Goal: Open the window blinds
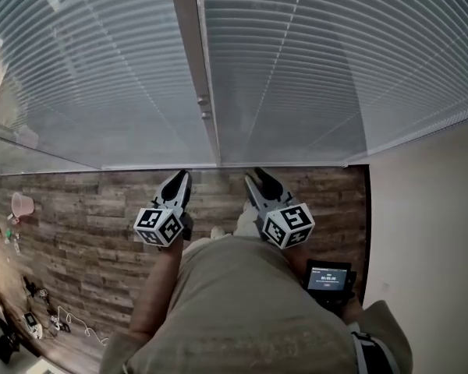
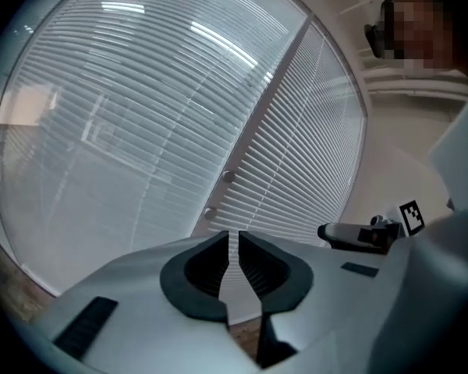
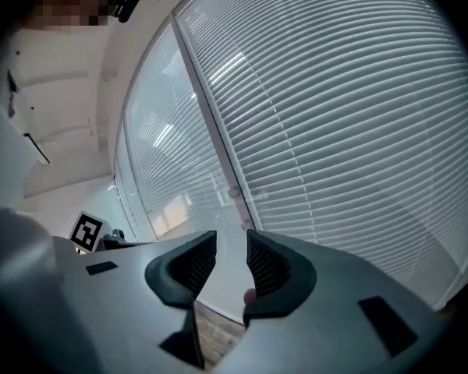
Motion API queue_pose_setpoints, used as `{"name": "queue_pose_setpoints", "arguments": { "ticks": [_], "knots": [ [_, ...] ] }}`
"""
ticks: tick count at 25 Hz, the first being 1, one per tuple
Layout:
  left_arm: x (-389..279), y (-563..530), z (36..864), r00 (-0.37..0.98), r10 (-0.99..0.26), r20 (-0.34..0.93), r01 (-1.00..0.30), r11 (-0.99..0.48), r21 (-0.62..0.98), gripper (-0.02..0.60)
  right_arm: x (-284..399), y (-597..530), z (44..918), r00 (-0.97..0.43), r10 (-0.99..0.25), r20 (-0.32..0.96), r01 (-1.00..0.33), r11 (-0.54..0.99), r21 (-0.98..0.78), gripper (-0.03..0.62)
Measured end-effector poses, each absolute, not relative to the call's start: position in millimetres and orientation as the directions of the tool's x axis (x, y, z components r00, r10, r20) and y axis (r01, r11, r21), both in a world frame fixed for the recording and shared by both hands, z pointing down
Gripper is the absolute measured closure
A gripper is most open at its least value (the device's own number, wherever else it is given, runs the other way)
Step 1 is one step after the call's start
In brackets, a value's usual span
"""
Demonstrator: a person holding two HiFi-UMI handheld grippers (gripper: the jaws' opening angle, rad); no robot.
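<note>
Two window blinds (image 1: 101,76) hang fully lowered, side by side, straight ahead of the person and reaching down to the wooden floor (image 1: 86,209). Their slats (image 1: 335,92) look thin and light, and would likely bend or kink if pinched, so they are poor places to grip. Between the panels runs a stiff upright post (image 1: 193,53). Short of the blinds, the left claw (image 1: 181,179) is almost closed and the right claw (image 1: 259,176) stands narrowly apart; both are empty. Two small knobs (image 1: 204,100) on the post seem the firmest hold, needing a careful pinch.
</note>
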State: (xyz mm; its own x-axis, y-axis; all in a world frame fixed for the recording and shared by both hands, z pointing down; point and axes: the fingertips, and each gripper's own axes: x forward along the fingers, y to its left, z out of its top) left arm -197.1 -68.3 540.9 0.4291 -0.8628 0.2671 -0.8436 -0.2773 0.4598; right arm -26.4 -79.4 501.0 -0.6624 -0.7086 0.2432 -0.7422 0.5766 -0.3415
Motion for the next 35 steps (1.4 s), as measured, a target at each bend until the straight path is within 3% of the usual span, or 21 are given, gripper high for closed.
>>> {"name": "queue_pose_setpoints", "arguments": {
  "ticks": [13,17,20,27,35],
  "knots": [
    [-148.3,-135.3,529.9,0.382,-0.865,0.325,-0.887,-0.245,0.391,0.545,9.2,-143.1,481.4,-0.725,-0.651,0.225,-0.684,0.637,-0.356,0.465],
    [-143.3,-144.7,560.1,0.347,-0.865,0.363,-0.905,-0.208,0.372,0.535,31.3,-147.8,500.2,-0.724,-0.65,0.231,-0.684,0.636,-0.356,0.465],
    [-139.5,-158.4,590.7,0.315,-0.868,0.384,-0.925,-0.189,0.33,0.515,46.8,-155.1,526.3,-0.729,-0.644,0.233,-0.679,0.636,-0.368,0.465],
    [-144.5,-214.6,558.2,0.218,-0.887,0.406,-0.965,-0.133,0.227,0.465,53.4,-170.7,500.2,-0.758,-0.597,0.262,-0.649,0.654,-0.389,0.465],
    [-149.0,-224.1,596.9,0.188,-0.848,0.495,-0.969,-0.077,0.235,0.411,35.7,-177.2,517.5,-0.77,-0.574,0.278,-0.637,0.663,-0.394,0.465]
  ]
}}
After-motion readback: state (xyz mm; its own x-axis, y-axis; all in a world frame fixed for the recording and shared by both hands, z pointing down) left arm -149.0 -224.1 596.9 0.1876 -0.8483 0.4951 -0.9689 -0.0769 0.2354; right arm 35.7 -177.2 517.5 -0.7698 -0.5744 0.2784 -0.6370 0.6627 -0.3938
